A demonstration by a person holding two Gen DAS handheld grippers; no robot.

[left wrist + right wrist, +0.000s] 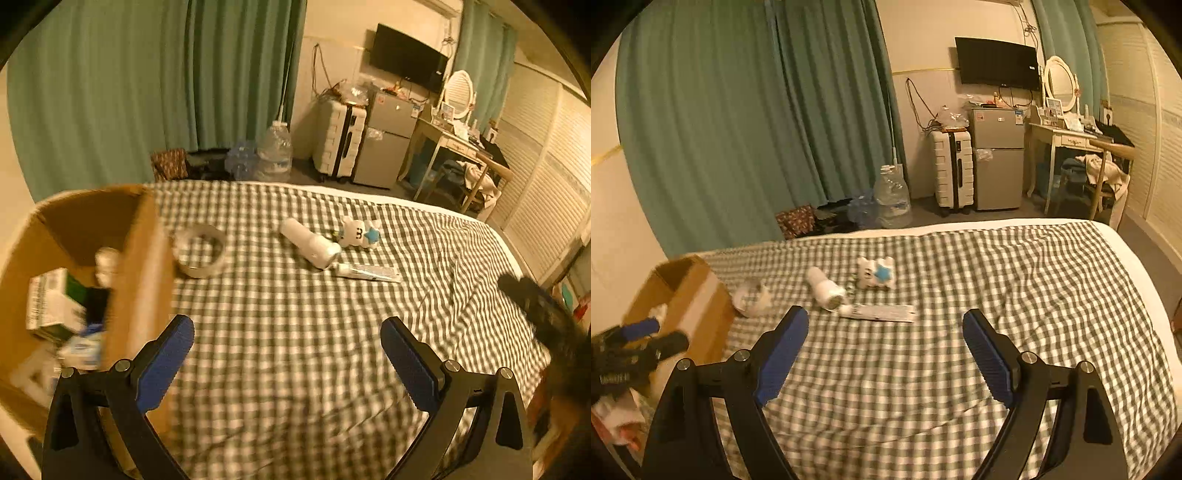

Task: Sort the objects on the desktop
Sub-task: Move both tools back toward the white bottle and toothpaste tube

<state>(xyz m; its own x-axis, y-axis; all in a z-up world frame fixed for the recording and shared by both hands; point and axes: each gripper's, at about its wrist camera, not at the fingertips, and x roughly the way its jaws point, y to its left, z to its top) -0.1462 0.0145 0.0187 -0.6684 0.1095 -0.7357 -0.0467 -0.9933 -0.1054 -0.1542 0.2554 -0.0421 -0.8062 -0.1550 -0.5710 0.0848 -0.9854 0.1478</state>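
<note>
A cardboard box stands at the left of the checked bed and holds a green and white carton and other small items. On the bed lie a tape roll, a white bottle, a white plush toy with a blue star and a white tube. My left gripper is open and empty beside the box. My right gripper is open and empty, just short of the tube. The box, tape roll, bottle and toy also show there.
The checked bedspread covers the bed. Beyond it are green curtains, a water jug, a white suitcase, a small fridge, a dressing table and a wall TV.
</note>
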